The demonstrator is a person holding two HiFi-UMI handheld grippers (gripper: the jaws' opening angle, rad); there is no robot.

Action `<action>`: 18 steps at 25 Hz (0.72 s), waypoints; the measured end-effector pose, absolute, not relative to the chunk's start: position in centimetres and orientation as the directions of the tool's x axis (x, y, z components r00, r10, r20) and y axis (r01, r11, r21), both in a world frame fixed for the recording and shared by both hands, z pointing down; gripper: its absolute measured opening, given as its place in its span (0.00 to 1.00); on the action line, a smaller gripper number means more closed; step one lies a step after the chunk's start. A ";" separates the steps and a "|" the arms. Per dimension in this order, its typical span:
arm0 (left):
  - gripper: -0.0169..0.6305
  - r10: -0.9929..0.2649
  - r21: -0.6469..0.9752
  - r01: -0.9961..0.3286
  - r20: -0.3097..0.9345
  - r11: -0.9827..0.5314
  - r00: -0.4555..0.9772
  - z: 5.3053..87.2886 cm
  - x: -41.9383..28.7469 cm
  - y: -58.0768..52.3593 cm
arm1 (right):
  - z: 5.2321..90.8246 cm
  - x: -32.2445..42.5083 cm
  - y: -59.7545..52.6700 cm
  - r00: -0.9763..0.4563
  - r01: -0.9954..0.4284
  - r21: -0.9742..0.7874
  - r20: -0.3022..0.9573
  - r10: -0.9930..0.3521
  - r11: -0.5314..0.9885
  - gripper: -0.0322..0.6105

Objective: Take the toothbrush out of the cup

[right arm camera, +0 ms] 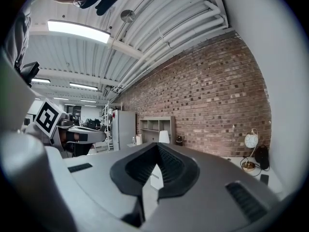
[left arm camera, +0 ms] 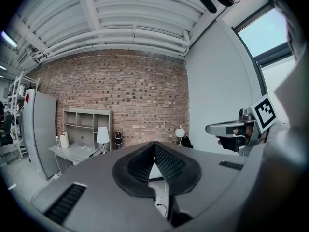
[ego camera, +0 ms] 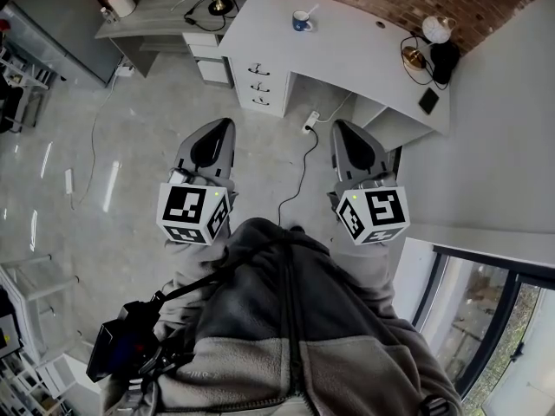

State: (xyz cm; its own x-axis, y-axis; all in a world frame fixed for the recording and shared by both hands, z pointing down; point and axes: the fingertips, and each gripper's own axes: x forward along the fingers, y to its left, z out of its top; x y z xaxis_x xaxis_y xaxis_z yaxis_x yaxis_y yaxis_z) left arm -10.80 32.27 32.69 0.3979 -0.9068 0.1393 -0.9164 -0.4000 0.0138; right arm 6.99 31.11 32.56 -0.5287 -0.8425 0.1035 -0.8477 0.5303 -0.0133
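On my head view the toothbrush is too small to make out well, just a pale stick leaning out of the blue cup near the desk's left end. My left gripper and right gripper are both pressed together, empty, well apart from it.

You stood in an office-like studio. A brick wall ran behind a white corner worktop with drawers and a globe lamp. A grey desk with a shelf hutch sat beside it. The floor was bare concrete, and strip lights hung under a ribbed ceiling.
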 end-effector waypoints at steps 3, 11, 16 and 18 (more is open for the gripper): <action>0.03 -0.905 0.024 -0.917 0.150 -0.399 0.398 33.2 -12.1 32.4 | 33.1 6.1 31.0 -0.522 -0.852 -0.025 0.117 -0.845 0.522 0.05; 0.03 -0.912 0.055 -0.929 0.182 -0.365 0.369 36.3 -15.2 33.8 | 35.9 3.5 31.7 -0.537 -0.842 -0.041 0.164 -0.827 0.539 0.05; 0.03 -0.917 0.063 -0.936 0.187 -0.347 0.352 36.8 -15.9 34.0 | 36.0 2.7 31.5 -0.556 -0.828 -0.035 0.174 -0.813 0.559 0.05; 0.03 -0.919 0.065 -0.938 0.187 -0.342 0.348 36.8 -15.9 34.0 | 36.0 2.5 31.2 -0.563 -0.824 -0.036 0.173 -0.808 0.566 0.05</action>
State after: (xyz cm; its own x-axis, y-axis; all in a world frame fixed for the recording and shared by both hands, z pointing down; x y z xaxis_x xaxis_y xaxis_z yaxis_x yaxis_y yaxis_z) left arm -15.95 34.04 36.80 0.3477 -0.9187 0.1871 -0.9376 -0.3415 0.0654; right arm 2.49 31.18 35.99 -0.5631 -0.8080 0.1734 -0.8235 0.5662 -0.0356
